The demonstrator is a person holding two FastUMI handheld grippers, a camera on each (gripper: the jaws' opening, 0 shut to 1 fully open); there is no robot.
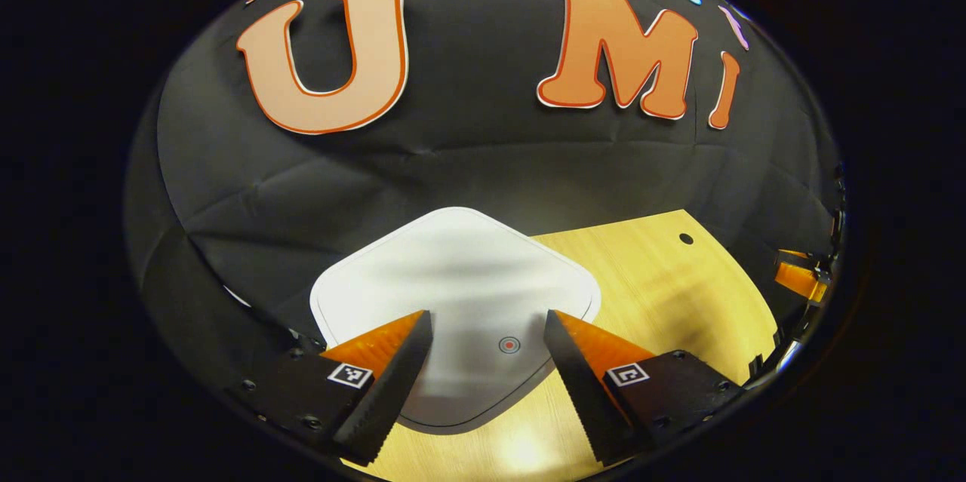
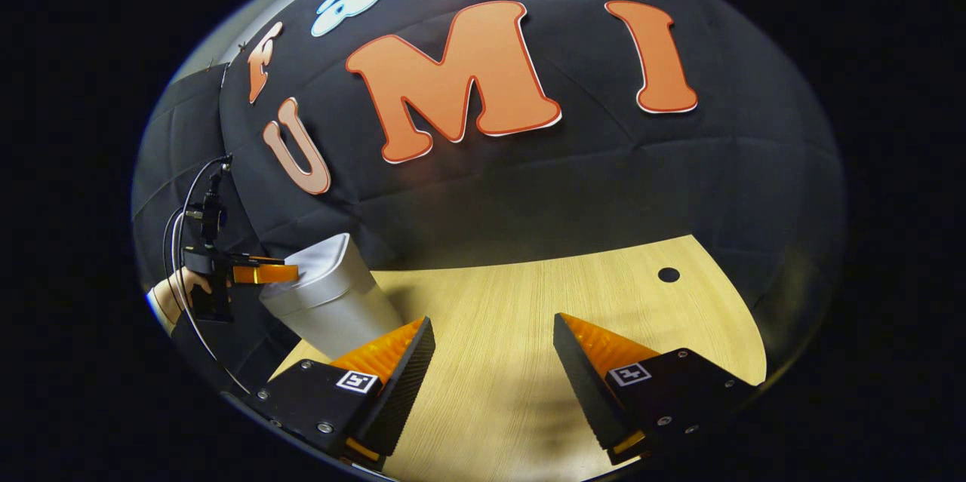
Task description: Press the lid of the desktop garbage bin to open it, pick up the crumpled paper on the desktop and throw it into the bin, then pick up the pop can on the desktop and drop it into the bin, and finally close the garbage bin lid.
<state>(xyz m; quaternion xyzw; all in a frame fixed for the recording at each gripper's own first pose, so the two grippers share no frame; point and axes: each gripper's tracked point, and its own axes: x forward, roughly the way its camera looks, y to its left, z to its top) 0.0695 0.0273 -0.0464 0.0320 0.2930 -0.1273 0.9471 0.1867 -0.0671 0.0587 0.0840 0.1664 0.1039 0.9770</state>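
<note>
The white garbage bin (image 1: 453,278) stands on the wooden desktop (image 1: 664,293) with its lid flat and shut; a small red round mark (image 1: 509,345) sits near the lid's front edge. My left gripper (image 1: 488,327) hovers just above that lid, open, with nothing between its fingers. In the right gripper view the bin (image 2: 332,297) stands at the far left, and the left gripper (image 2: 260,273), held by a hand (image 2: 177,290), reaches over its top. My right gripper (image 2: 494,335) is open over bare desktop (image 2: 528,301), well to the right of the bin.
A small dark round hole (image 2: 669,274) marks the desktop near its far right edge, also seen as the hole (image 1: 685,238) in the left gripper view. The black cloth wall closes the back. Cables (image 2: 181,241) hang from the left gripper.
</note>
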